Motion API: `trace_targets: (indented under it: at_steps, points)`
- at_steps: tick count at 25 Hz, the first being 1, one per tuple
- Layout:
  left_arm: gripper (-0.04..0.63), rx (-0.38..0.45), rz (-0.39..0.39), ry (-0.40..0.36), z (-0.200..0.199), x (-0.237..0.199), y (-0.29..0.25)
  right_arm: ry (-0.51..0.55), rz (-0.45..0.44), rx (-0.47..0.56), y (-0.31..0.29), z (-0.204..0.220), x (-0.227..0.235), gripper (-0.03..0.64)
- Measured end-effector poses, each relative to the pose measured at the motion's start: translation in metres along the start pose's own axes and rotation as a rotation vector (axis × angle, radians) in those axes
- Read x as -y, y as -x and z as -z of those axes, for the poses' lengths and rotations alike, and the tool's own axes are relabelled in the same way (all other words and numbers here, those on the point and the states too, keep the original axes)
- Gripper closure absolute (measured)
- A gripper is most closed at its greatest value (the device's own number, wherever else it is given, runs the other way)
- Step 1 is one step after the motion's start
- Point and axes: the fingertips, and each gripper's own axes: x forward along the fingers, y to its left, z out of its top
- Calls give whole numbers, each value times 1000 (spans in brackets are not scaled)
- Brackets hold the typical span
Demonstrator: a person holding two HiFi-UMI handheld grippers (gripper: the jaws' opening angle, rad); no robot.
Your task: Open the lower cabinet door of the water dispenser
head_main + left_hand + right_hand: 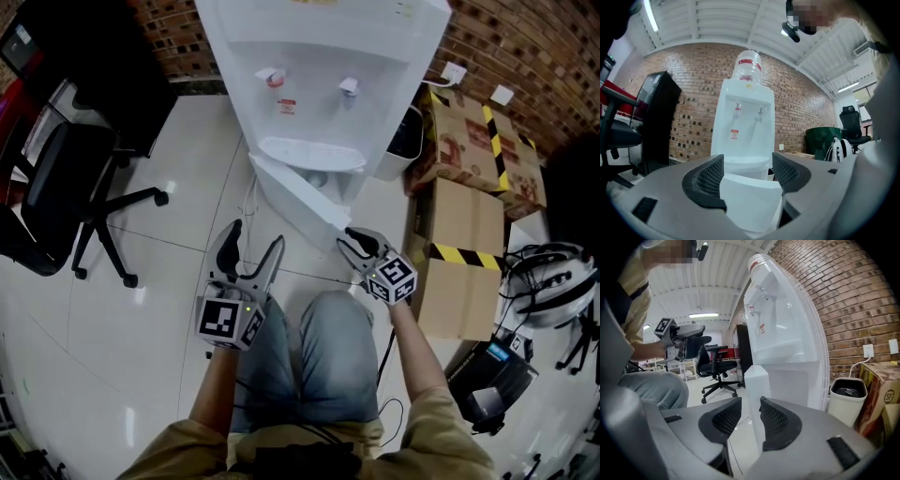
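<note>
The right gripper (350,240) pinches the free edge of the white plastic lower cabinet door (298,195), standing ajar. The left gripper (257,236), jaws spread and empty, hovers near its left.

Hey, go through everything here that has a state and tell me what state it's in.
Lower cabinet door: swung partly open.
Left gripper: open, empty.
Right gripper: jaws narrowly apart at the door's edge; grip unclear.
Water bottle: mounted on the water dispenser.
Waste bin: uncovered, bag-lined.
Cardboard box: closed, taped.
</note>
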Motion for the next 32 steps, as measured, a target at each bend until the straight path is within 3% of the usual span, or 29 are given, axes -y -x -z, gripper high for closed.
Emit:
trace_targets:
  at_steps: [3, 6, 12, 15, 18, 23, 29, 32]
  points:
    - [279, 7, -5, 1, 0, 2, 1, 72, -89, -46, -4, 7, -22, 482]
    - [279, 7, -15, -3, 0, 2, 5, 162, -196, -107, -9, 9, -47, 524]
    - [279, 5, -49, -12, -1, -9, 18, 220, -508, -197, -33, 19, -117, 543]
    - [279, 2, -70, -16, -2, -17, 24, 246, -577, -225, -39, 20, -142, 543]
    - [279, 2, -79, -21, -5, -21, 28, 221, -563, -181, -38, 20, -134, 541]
    - [279, 13, -62, -36, -8, -13, 25, 130, -512, -33, -10, -22, -105, 540]
    - [279, -5, 7, -38, -35, 3, 3, 87, -265, 148, 37, -117, -68, 516]
    - [279, -21, 49, -81, -89, 5, -10, 56, -145, 188, 65, -180, -61, 409]
